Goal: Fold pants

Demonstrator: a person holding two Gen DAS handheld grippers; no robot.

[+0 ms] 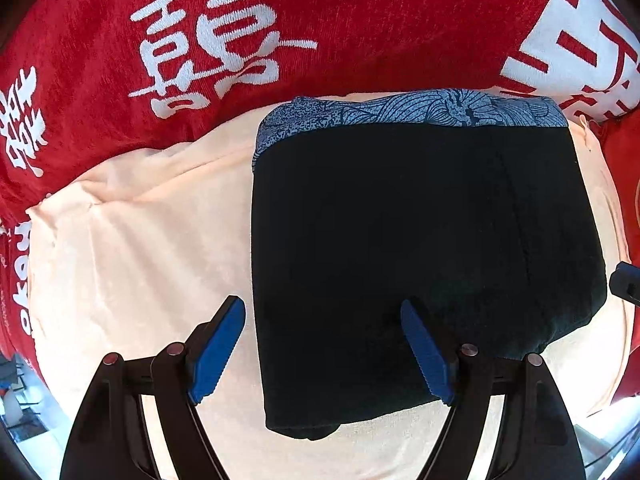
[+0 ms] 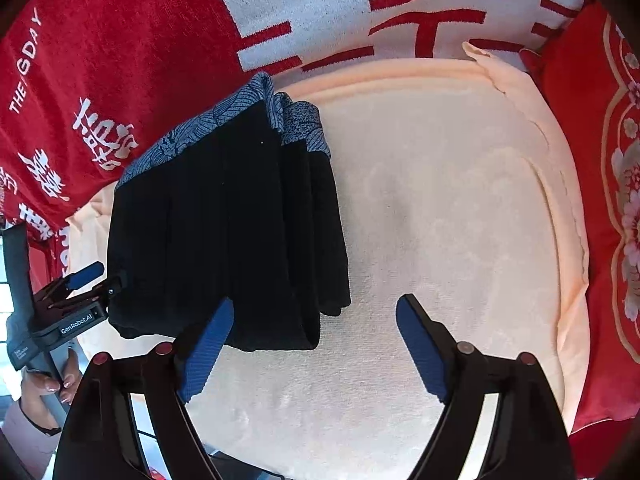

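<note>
Two claws hang over a bed, both with jaws spread wide and nothing gripped. The left claw [image 1: 322, 350] points straight down above the near left edge of the pants [image 1: 420, 248]; one blue finger [image 1: 218, 350] stands over the towel [image 1: 132, 260], the other over the dark cloth, apart from it as far as can be told. The right claw [image 2: 310, 350] is tilted steeply down, its left finger [image 2: 206, 352] over the near right corner of the pants [image 2: 224, 232], its right finger over bare towel [image 2: 460, 208].

The pants lie folded into a thick dark block on the pale peach towel, a blue patterned band [image 1: 416, 114] along the far edge. In the right wrist view the stacked layers show at the right side of the block. Under the towel is a red blanket [image 1: 100, 60] with white characters. A hand [image 2: 52, 380] holds the left claw's handle at the lower left of the right wrist view.
</note>
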